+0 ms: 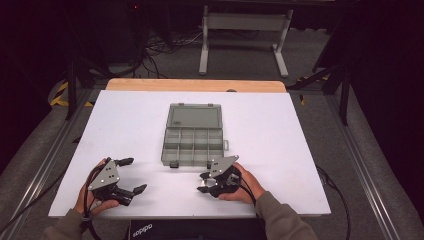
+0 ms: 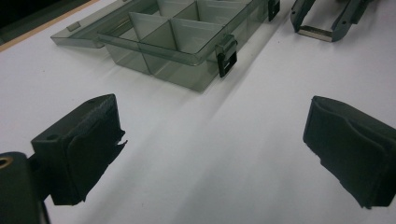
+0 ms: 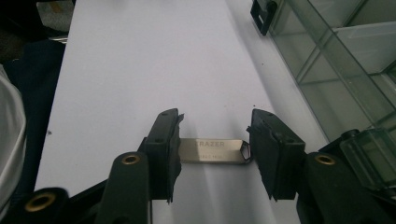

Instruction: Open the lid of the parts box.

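A smoky clear compartment box [image 1: 194, 135] lies open at the table's middle, its lid folded back and its several compartments showing nothing inside. Just in front of its near right corner, my right gripper [image 1: 201, 183] is shut on a small flat metal piece [image 3: 212, 150] that spans the gap from pad to pad, low over the white surface. The left gripper view shows the same metal piece [image 2: 316, 33] held across those jaws. My left gripper [image 1: 135, 175] rests at the front left, open wide, with only bare tabletop between its pads [image 2: 88, 149].
The white table top [image 1: 125, 125] has free room to the left and right of the box. The box's black latch [image 2: 226, 58] hangs from its front wall, facing the person. A wooden strip [image 1: 195, 85] edges the far side, with a metal stand [image 1: 245, 30] beyond.
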Available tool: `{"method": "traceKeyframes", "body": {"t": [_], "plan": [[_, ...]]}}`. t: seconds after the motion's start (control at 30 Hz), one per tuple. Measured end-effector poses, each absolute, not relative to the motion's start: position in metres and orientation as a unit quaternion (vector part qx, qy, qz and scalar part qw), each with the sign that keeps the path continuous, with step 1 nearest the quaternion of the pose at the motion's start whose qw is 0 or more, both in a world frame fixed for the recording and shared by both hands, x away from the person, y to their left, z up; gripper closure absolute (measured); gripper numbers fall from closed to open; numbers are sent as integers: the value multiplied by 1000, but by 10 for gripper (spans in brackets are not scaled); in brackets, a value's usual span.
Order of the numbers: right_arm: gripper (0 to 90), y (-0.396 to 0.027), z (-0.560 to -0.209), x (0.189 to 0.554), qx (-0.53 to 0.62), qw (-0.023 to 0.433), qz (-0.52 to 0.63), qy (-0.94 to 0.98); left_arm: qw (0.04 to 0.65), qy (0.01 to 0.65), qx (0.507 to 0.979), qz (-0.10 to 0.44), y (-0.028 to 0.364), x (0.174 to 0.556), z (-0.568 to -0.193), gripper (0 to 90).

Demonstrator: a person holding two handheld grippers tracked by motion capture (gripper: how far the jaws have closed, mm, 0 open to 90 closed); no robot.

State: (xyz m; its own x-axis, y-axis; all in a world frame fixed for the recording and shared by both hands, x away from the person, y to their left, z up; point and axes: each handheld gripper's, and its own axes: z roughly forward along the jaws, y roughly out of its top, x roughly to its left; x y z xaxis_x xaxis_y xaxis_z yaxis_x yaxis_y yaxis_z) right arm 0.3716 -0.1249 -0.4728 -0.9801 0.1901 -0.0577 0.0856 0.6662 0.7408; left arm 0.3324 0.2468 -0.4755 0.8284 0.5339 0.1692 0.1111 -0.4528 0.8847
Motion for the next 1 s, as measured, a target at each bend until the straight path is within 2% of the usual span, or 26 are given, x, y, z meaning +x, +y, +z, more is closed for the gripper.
{"method": "traceKeyframes", "body": {"t": [1.0], "plan": [[544,-129,-462,359,82,107,422,897,492,193,821,218,248,335,-475,53]]}}
